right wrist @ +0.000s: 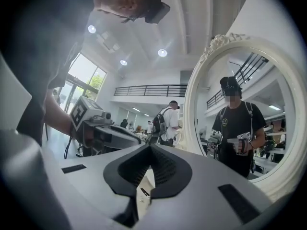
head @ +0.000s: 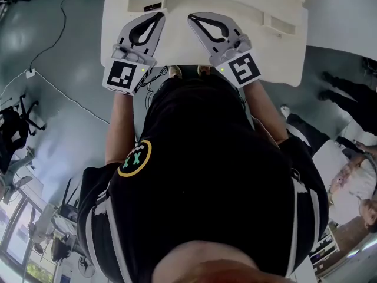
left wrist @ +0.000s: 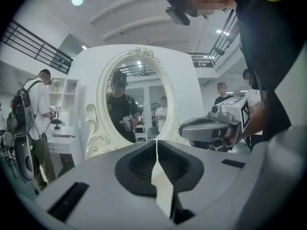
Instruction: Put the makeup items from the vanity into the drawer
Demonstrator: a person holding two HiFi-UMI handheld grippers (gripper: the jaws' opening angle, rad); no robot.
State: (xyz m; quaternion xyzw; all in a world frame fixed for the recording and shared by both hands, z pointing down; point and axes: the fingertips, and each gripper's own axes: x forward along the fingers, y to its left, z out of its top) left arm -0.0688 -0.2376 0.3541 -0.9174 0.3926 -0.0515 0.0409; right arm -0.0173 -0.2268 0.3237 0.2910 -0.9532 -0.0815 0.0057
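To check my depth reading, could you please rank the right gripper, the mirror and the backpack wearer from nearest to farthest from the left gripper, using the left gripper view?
1. Right gripper, close by on the right.
2. Mirror, straight ahead.
3. Backpack wearer, beyond, far left.

Near edge: the left gripper (head: 158, 16) and right gripper (head: 192, 19) reach over the vanity top (head: 283, 58) side by side, with only a narrow strip of bare top between their tips.
Right half: bare white top lies open from the right gripper to the right edge.
Far edge: a raised ledge (head: 235, 3) runs across, and the upright oval mirror (left wrist: 135, 95) closes off the way ahead.
Beyond the right edge: a bystander's legs (head: 347, 90) stand on the floor nearby.
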